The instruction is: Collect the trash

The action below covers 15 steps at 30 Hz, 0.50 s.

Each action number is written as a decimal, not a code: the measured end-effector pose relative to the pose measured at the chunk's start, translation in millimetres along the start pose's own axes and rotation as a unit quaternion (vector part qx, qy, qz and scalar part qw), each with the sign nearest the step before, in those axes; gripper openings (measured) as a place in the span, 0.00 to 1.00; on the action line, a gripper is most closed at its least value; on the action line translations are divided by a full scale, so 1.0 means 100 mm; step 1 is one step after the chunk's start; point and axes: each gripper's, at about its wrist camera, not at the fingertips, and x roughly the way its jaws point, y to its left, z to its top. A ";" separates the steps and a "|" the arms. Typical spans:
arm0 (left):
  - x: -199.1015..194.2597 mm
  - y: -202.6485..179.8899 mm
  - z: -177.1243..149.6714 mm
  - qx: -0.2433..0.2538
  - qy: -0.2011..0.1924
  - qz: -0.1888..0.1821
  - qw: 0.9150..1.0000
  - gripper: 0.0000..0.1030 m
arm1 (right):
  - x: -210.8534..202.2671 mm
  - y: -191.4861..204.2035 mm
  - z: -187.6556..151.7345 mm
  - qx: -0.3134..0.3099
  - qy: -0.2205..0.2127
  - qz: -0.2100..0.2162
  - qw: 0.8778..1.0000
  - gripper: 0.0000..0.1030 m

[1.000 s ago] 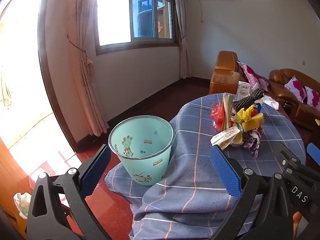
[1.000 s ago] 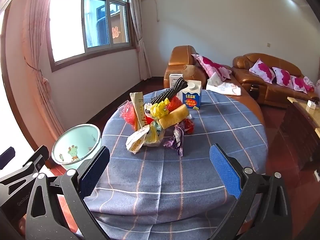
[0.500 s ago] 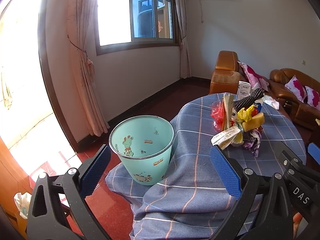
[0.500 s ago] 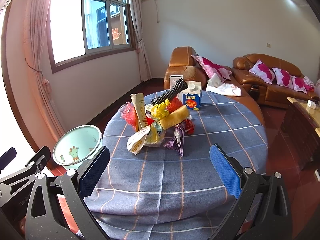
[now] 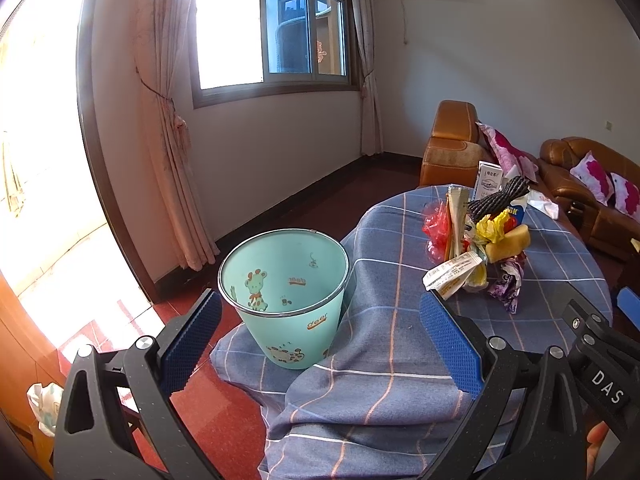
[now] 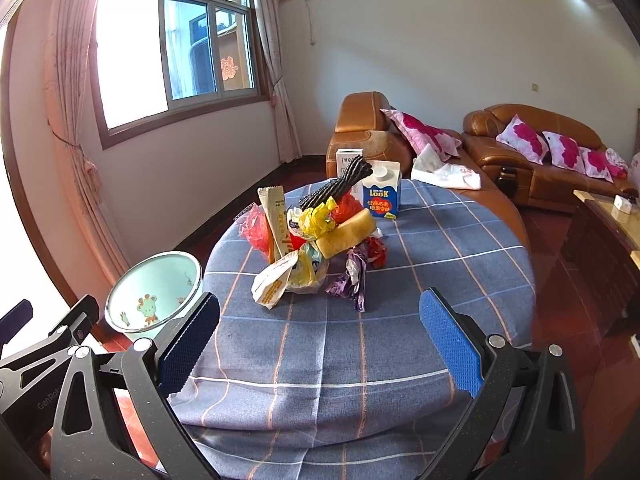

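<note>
Jaws on both the left gripper [image 5: 320, 344] and the right gripper [image 6: 318, 344] stand wide apart, their ribbed blue pads holding and touching nothing. Crumpled wrappers, plastic scraps and a yellow sponge form a trash pile [image 6: 316, 244] mid-table on the blue checked tablecloth [image 6: 420, 264]. Beside the table's edge stands a smooth mint-green bin [image 5: 286, 300] with cartoon prints.

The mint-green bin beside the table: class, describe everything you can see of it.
The mint-green bin is a round, tapered bucket, seemingly plastic, with a metal-looking rim. Cartoon animals and the word "deer" decorate it inside and out. It stands upright and open, with nothing visible inside. It sits at the table's edge on the draped blue checked tablecloth, whose folds press against it. The open left gripper faces it without touching.
</note>
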 end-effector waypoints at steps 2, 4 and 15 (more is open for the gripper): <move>0.00 0.00 0.00 0.000 0.001 0.000 1.000 0.94 | 0.01 -0.01 0.00 0.002 0.001 0.000 1.000 0.95; 0.00 -0.01 -0.01 0.000 0.002 0.000 1.000 0.94 | 0.01 -0.01 0.00 0.003 0.002 0.000 1.000 0.96; 0.01 -0.02 -0.01 -0.001 0.004 -0.001 1.000 0.94 | 0.01 -0.01 -0.01 0.003 0.004 0.002 1.000 0.96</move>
